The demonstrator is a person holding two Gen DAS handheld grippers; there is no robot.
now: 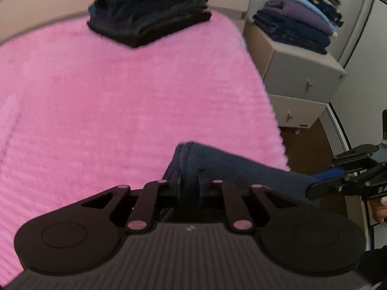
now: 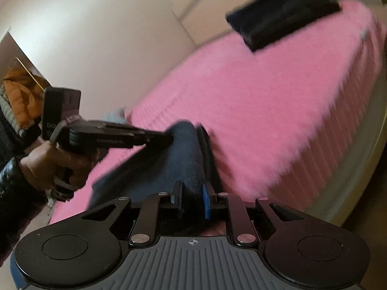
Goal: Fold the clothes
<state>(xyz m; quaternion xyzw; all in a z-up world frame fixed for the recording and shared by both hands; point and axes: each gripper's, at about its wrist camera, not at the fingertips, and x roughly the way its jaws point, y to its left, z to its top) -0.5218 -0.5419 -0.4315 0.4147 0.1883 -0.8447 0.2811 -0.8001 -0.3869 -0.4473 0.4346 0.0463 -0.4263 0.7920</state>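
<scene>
While both grippers pinch the same dark blue garment (image 1: 232,166), it hangs stretched between them over the near edge of the pink bed (image 1: 121,101). On the left, the left gripper (image 1: 189,184) has its fingers drawn narrow on a bunched fold of the cloth, probably to keep one corner fixed. Further right, the right gripper (image 2: 192,198) clamps the opposite end between its pads, blue lining showing on one, so the fabric runs taut from one tool to the other. Holding it at two points like this likely serves to lay it flat for a fold. At the far end lies a folded black pile (image 1: 150,12); right of the bed, a stack (image 1: 302,19) tops a cabinet (image 1: 300,72).
</scene>
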